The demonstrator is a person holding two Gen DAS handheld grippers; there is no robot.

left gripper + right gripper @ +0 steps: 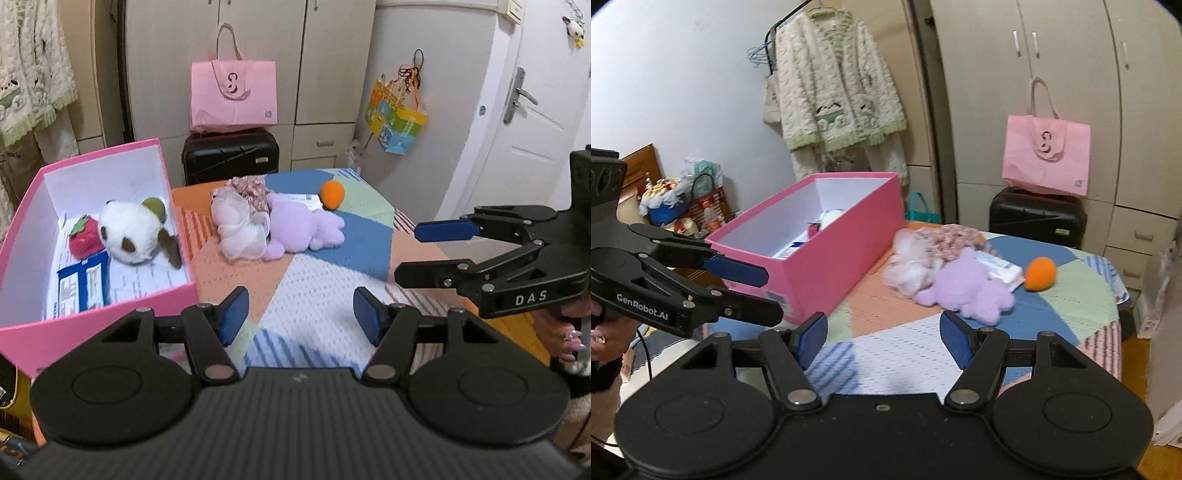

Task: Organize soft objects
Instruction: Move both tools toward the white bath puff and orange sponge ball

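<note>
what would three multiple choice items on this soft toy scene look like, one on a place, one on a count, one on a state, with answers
1. Where is the red strawberry plush?
A. inside the open pink cardboard box
B. on the patchwork table cover
C. on the black suitcase

2. How many soft items lie in the box?
A. none
B. two
C. five

3. What are the jaws of the left gripper doing?
A. clamping the round orange plush ball
B. standing apart with nothing between them
C. pinching the box wall

Answers:
1 A, the strawberry lies on the box floor beside the white and brown plush animal.
2 B, only the strawberry and that animal show there, next to a blue and white packet.
3 B, only table cover shows between the blue pads, and the ball sits far off beside the lilac plush toy.
</note>
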